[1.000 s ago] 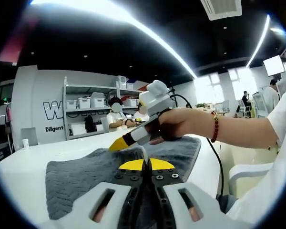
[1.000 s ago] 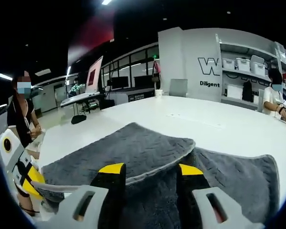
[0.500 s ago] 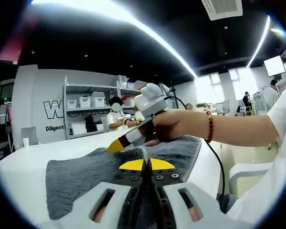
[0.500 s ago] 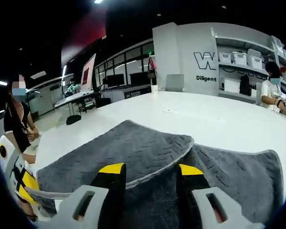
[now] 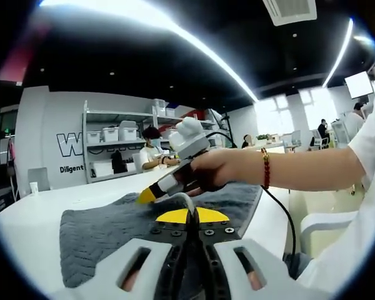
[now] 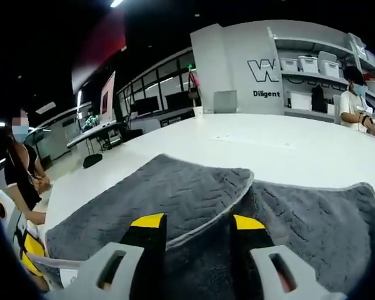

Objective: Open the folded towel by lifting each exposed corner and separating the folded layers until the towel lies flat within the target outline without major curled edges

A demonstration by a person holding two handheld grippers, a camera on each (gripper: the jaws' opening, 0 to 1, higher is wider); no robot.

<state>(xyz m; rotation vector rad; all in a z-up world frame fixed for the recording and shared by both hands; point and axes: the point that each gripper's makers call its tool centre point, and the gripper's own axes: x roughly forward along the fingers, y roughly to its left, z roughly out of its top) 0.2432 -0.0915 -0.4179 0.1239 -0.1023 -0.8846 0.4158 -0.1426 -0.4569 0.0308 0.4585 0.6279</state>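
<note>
A grey towel (image 5: 100,231) with a pale hem lies on the white table (image 5: 31,219), one layer still folded over. My left gripper (image 5: 189,215) is shut on the towel's near hem, which rises just past the yellow tips. A hand (image 5: 219,172) holds my right gripper (image 5: 147,195) low over the towel's middle. In the right gripper view the folded layer of the towel (image 6: 175,194) has its hemmed edge running between the spread yellow tips of my right gripper (image 6: 198,220), which is open. The left gripper (image 6: 25,262) shows at lower left, holding a towel corner.
Bare table (image 6: 287,156) stretches beyond the towel. A shelf of white bins (image 5: 122,134) stands against the far wall, with seated people (image 5: 151,153) before it. Another person (image 6: 19,162) stands at the left. A black cable (image 5: 281,212) hangs near a white chair (image 5: 319,228).
The hand with the right gripper has slid leftward and slightly lower over the towel. The left gripper has stayed shut on the hem.
</note>
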